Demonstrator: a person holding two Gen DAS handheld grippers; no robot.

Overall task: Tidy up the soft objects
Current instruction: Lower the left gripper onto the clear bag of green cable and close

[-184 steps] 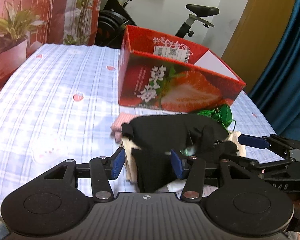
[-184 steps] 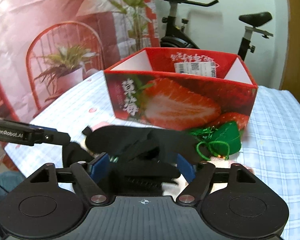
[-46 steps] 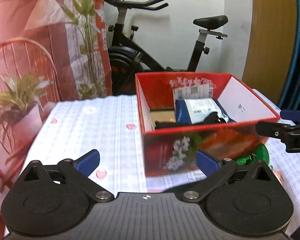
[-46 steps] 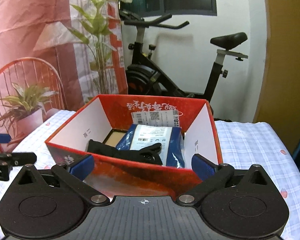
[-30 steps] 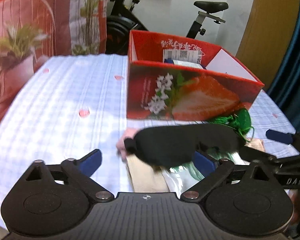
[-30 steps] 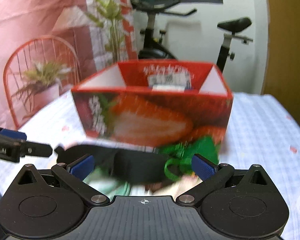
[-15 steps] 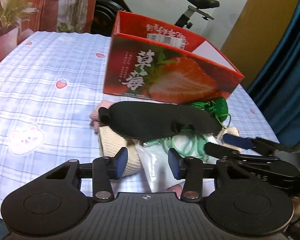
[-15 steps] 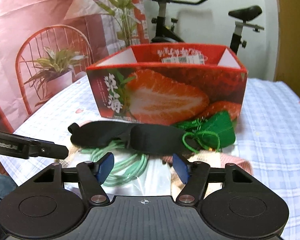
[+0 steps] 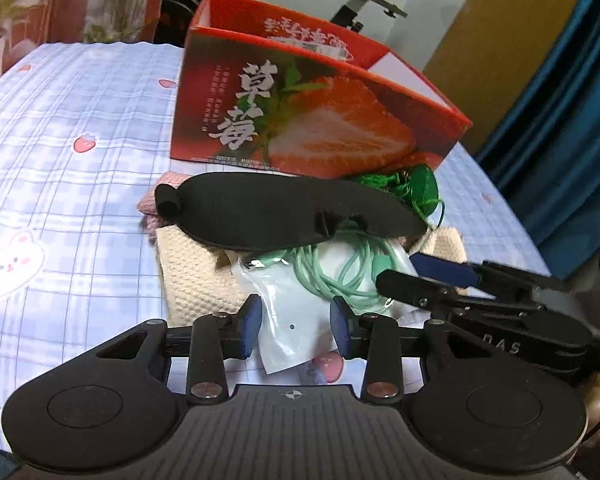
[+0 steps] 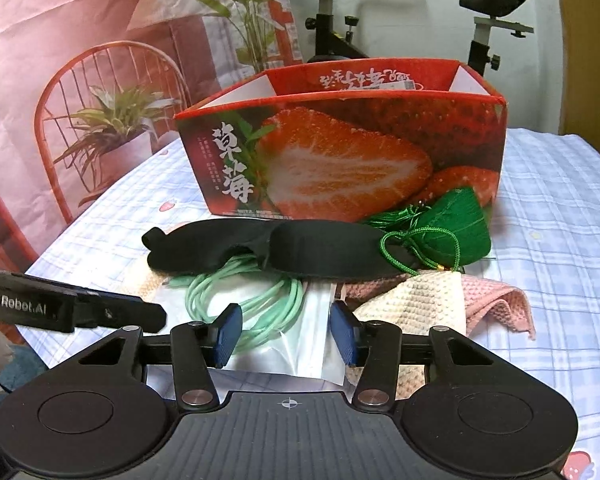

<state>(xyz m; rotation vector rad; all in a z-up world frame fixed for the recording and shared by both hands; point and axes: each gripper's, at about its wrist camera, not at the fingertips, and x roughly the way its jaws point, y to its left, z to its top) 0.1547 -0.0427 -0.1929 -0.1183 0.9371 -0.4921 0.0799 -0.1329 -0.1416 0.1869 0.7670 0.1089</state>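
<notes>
Left gripper (image 9: 295,328) and right gripper (image 10: 286,334) part-closed astride clear bag (image 10: 284,344).

left tool (image 9: 295,330): black ribbed housing | round side discs | silver pivot screws | blue finger pads (image 9: 249,327) || right tool (image 10: 286,333): same build | crosshair mark

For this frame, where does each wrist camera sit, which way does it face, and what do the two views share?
Left wrist: behind the left gripper, low over the table, facing the strawberry box; the right gripper enters from the right.
Right wrist: behind the right gripper, facing the box front; the left gripper enters from the left.
Shared: black eye mask, bagged green cable, green pouch.
</notes>
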